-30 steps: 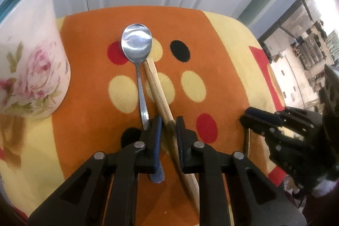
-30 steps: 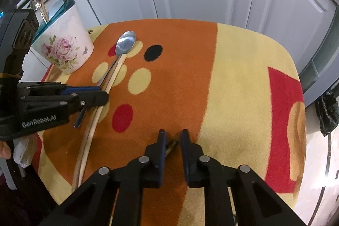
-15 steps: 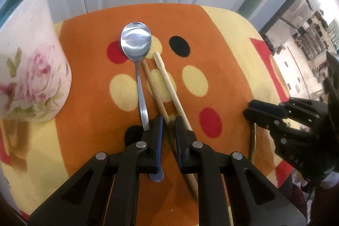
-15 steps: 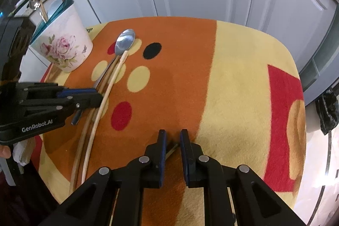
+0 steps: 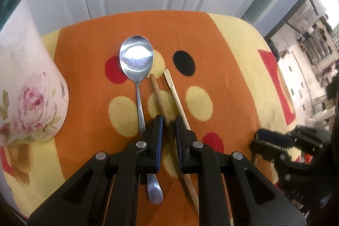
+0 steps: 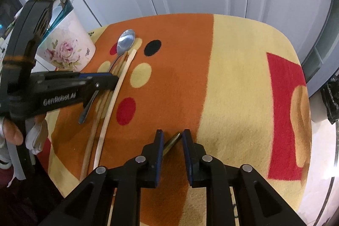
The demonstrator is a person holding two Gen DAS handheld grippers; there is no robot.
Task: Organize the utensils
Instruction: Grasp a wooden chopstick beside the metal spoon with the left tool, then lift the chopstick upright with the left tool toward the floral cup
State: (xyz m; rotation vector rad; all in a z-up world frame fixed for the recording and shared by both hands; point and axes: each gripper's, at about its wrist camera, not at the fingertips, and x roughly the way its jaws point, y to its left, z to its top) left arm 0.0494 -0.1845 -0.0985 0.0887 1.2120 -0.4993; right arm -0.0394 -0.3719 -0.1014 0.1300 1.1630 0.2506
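We judge the step in hand to be picking the loose utensils off the patterned cloth (image 5: 222, 39) for the floral utensil holder (image 5: 31, 88), which stands upright at the cloth's left edge (other sticks already stand in it). The left gripper (image 5: 168, 120) points steeply down with its fingers nearly together around the darker chopstick (image 5: 157, 92); we cannot tell whether the pads actually press on it. The spoon (image 5: 137, 69) lies just left of that chopstick, bowl toward the cabinets, and the lighter chopstick (image 5: 174, 92) lies just right of it, passing under the right-hand finger. The right gripper (image 6: 172, 137) has just been opening its jaws; the tip of a slim dark utensil (image 6: 172, 141) sits between them, and the pads do not appear to clamp it. The next move, in our judgement, calls for a firm pinch on one chopstick alone, then a lift clear of the spoon. Open cloth lies ahead and to the right. The holder's rim is the edge to clear, and the near cloth edge is close behind both grippers.
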